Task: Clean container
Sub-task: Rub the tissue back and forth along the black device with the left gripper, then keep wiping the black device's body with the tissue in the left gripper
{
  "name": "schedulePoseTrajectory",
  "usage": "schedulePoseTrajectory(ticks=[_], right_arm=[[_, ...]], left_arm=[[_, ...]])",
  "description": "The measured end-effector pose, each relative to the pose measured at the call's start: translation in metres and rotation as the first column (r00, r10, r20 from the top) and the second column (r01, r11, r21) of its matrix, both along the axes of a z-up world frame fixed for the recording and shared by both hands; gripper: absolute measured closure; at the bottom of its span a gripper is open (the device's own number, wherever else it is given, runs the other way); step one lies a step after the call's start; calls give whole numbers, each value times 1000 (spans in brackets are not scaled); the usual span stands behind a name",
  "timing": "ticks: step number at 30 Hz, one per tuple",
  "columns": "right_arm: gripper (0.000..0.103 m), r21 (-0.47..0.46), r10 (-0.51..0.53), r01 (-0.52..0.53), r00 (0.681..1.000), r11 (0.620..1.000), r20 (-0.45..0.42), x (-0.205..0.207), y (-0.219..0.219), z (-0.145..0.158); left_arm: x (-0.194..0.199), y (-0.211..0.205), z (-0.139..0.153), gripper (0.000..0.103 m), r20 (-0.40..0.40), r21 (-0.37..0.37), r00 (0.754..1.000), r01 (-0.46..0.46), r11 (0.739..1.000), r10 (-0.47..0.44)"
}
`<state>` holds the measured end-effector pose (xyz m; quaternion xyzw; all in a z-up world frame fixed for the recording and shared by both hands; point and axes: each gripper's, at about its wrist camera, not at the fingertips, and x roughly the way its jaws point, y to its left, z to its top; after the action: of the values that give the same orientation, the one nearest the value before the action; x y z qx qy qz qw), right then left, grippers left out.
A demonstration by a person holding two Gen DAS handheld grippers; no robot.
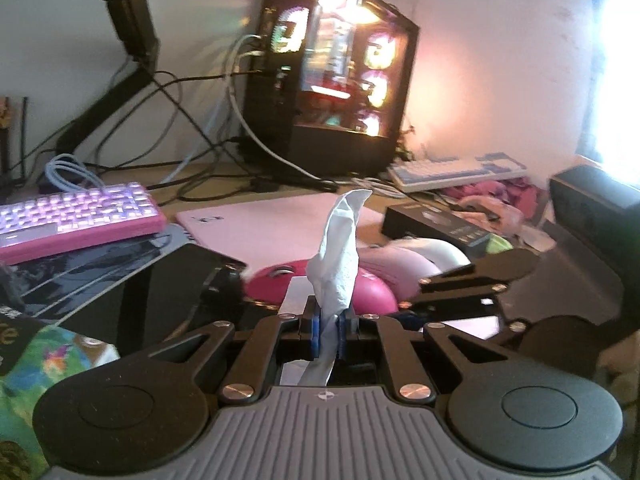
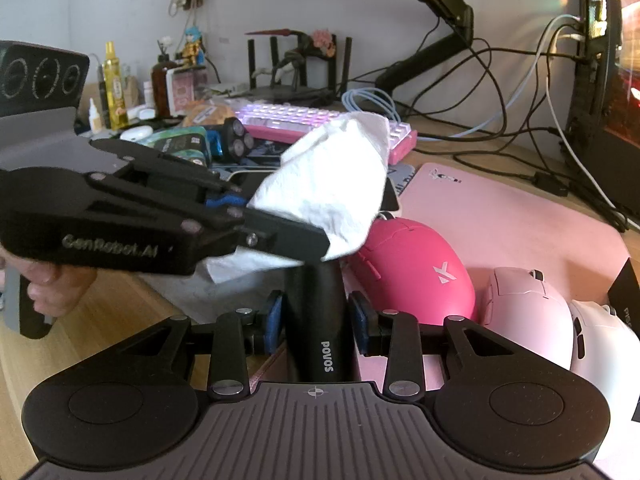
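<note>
left claw (image 1: 329,322) pinches soft tissue (image 2: 332,184); right claw (image 2: 316,322) clamps the rigid, slick black container (image 2: 316,300) mid-body, likely light.

Premises: a private home computer desk — a gaming setup in a room, not a commercial office. Evidence: ahead of the left tongs, a glass-sided PC tower (image 1: 332,80) with lit coloured fans, tangled cables (image 1: 188,120) and a monitor arm (image 1: 128,40). Ahead of the right tongs, a backlit pink keyboard (image 2: 320,124), a pink desk mat (image 2: 500,216) and three mice — magenta (image 2: 416,268), pale pink (image 2: 528,312), white (image 2: 604,344). Far left of the right tongs: collectible figurines (image 2: 192,48), bottles (image 2: 114,84), an electric shaver (image 2: 236,140). Wooden desktop (image 2: 120,300), plain wall.
</note>
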<state>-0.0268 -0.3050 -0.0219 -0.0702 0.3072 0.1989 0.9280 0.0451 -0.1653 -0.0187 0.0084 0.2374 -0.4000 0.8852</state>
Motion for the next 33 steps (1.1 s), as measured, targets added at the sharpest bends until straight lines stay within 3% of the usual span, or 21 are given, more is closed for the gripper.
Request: schedulePoseTrajectory(ticks=[5, 9, 27, 33], right_arm=[[64, 1, 0, 0, 1000, 1000, -1, 1, -1, 0], [64, 1, 0, 0, 1000, 1000, -1, 1, -1, 0], [64, 3, 0, 0, 1000, 1000, -2, 0, 2, -1], [64, 3, 0, 0, 1000, 1000, -2, -1, 4, -2]], left_arm=[[4, 4, 2, 91, 7, 9, 997, -72, 997, 72], [4, 3, 3, 91, 11, 12, 998, -68, 998, 68], [-13, -12, -1, 91, 12, 13, 988, 151, 988, -151], [-14, -12, -2, 91, 5, 4, 986, 165, 986, -165]])
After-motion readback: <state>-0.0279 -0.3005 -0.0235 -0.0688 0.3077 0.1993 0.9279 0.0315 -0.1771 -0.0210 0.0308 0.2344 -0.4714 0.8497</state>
